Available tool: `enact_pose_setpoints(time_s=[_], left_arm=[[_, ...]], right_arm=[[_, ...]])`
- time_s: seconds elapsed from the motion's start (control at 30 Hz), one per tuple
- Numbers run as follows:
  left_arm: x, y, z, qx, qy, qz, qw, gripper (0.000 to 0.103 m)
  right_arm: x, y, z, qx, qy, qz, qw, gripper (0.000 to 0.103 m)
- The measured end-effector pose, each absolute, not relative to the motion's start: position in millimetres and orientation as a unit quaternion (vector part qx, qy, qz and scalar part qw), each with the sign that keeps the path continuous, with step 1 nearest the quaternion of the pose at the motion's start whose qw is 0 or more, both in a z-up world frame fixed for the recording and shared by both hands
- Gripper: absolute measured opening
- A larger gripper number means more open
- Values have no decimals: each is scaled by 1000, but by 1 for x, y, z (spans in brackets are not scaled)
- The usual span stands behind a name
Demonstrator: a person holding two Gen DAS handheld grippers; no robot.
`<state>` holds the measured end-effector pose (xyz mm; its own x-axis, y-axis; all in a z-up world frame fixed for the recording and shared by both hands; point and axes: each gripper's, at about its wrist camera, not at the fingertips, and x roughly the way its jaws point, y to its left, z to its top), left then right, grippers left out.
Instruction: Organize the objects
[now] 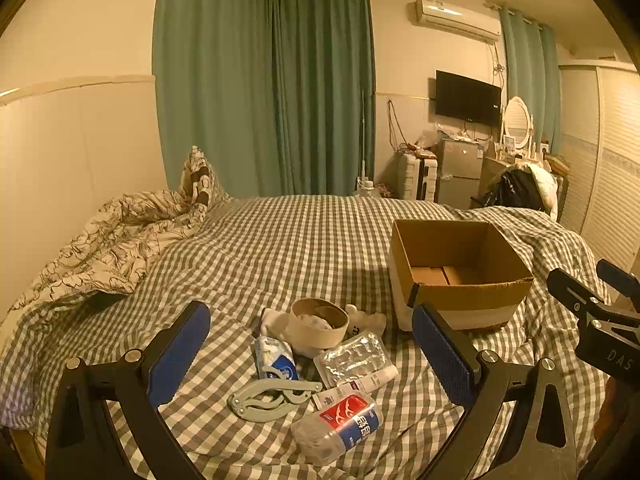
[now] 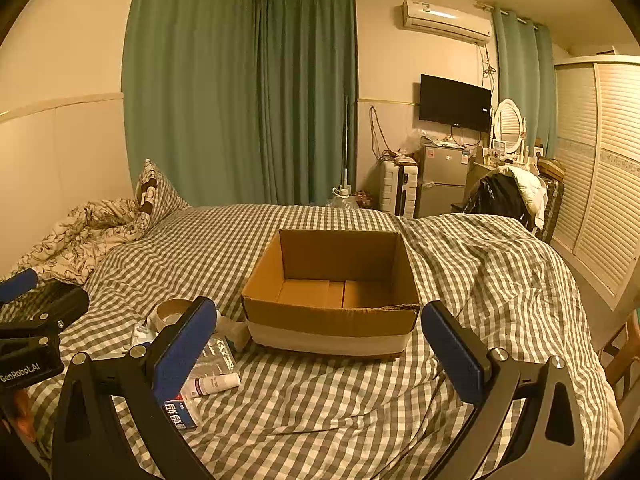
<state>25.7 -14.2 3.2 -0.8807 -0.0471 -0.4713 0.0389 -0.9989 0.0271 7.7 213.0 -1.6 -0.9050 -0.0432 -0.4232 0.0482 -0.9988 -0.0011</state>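
**Nothing boxed yet: the whole pile is waiting on the bed**

You are looking at a task that is barely starting, as far as these views show. The cardboard box [image 2: 332,280] is sitting open on the checked bedspread [image 2: 480,264], and only its own bottom flaps are showing inside. Everything to be sorted is lying in a loose cluster just left of the box: the plastic bottle [image 1: 340,428] on its side nearest you, the grey plastic clip [image 1: 268,400] beside it, a small white tube [image 1: 360,386], a clear foil packet [image 1: 352,358], a blue-and-white pack [image 1: 276,360], and the tape roll [image 1: 318,326] resting on something white and soft. All of these are left to move.

You are holding the left gripper [image 1: 312,354] low over that pile, pointing forward, its blue pads [image 1: 180,354] spread wide with nothing between them. The right gripper [image 2: 320,356] is hovering in front of the box's near wall, also spread wide and carrying nothing. Judging by position, the left tool is better placed to take the first item, with the bottle or clip closest.
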Motion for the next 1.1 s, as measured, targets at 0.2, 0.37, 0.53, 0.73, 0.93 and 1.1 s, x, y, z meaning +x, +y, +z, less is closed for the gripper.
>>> enact_pose_setpoints(time_s=[0.2,0.37,0.53,0.73,0.93,1.1], left_arm=[[26,-13,2,243,-13,-970,22,103],[26,-14,2,244,-12,-969,29,103],[23,-16,3,245,-15,-969,39,103],[17,-12,-4,267,-20,-963,27,103],[15,-15,-14,286,-11,-958,22,103],[5,-12,-41,325,-11,-945,26,103]], right_arm=[[8,212,-2,218,6,-976,21,103],[5,211,-6,222,8,-975,26,103],[-1,211,-9,229,1,-973,38,103],[0,216,-18,238,-1,-970,42,103],[3,232,-17,244,-1,-970,27,103],[-2,232,-24,257,-2,-966,24,103]])
